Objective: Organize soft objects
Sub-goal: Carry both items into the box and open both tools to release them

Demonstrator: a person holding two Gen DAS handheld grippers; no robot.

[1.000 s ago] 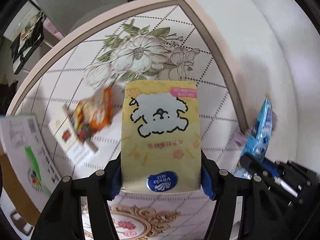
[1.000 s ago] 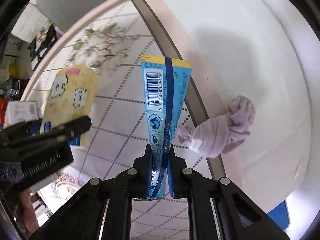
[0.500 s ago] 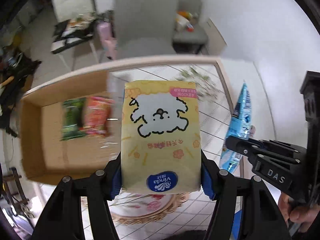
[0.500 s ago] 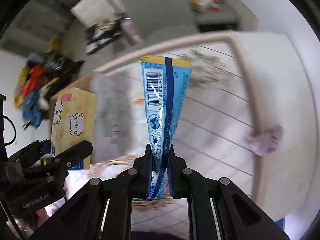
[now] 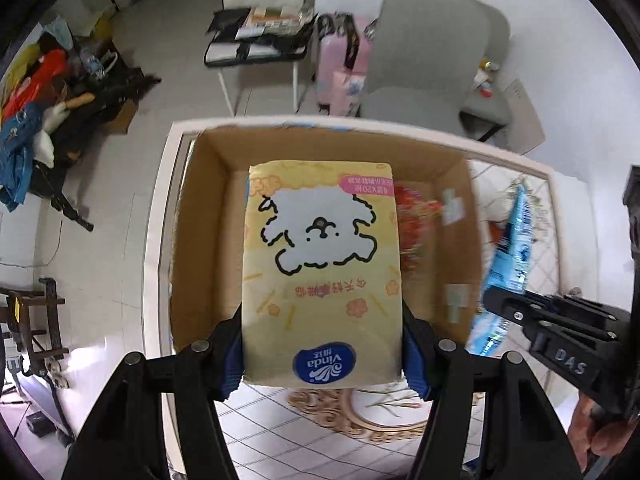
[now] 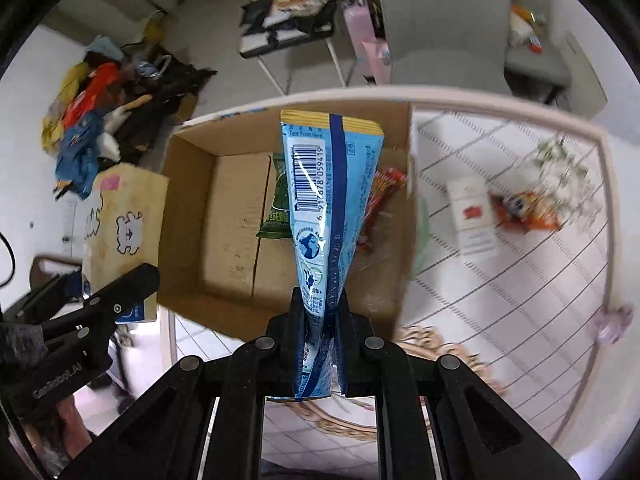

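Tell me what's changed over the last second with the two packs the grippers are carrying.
Both grippers have swung from over the patterned table, near its floral corner, to above the cardboard box. The yellow tissue pack and the blue packet now hang over the box. Nothing was released: the left gripper still clamps the tissue pack and the right gripper still pinches the blue packet.

A cardboard box point(image 6: 224, 216) sits on the tabletop point(image 6: 520, 280) below both tongs, two snack packets point(image 6: 276, 208) lying inside. Right of it lie a carton point(image 6: 474, 220) and another packet point(image 6: 528, 212).
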